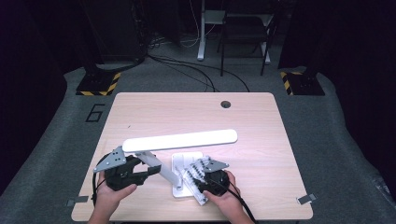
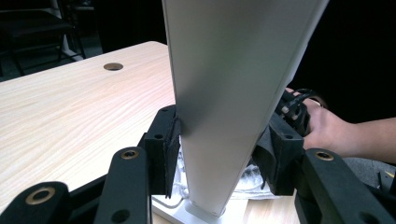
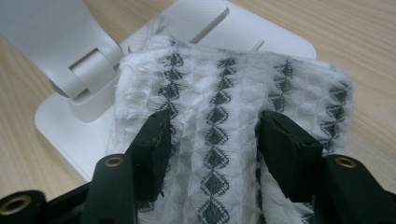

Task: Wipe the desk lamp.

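Lamp (image 1: 180,140) stands near the front middle of the counter (image 1: 140,112), its one white base (image 1: 183,164) flat on the wood, one slanted arm (image 2: 229,107) rising to the long lit head. One cloth (image 3: 219,93), white waffle weave with grey diamonds, lies bunched on the base beside the hinge (image 3: 88,70), apparently to wipe it. The right gripper (image 3: 212,135) has its fingers closed partway on a fold of that cloth, pressing it down onto the base. The left gripper (image 2: 219,149) straddles the arm low down, fingers (image 2: 170,140) against its sides; from here the grip looks firm, though the far pad is partly hidden. That hold likely steadies the lamp so the base does not slide while the cloth rubs. Two grippers, two hands, one lamp, one cloth; a cable hole (image 1: 226,104) sits at the counter's far edge.
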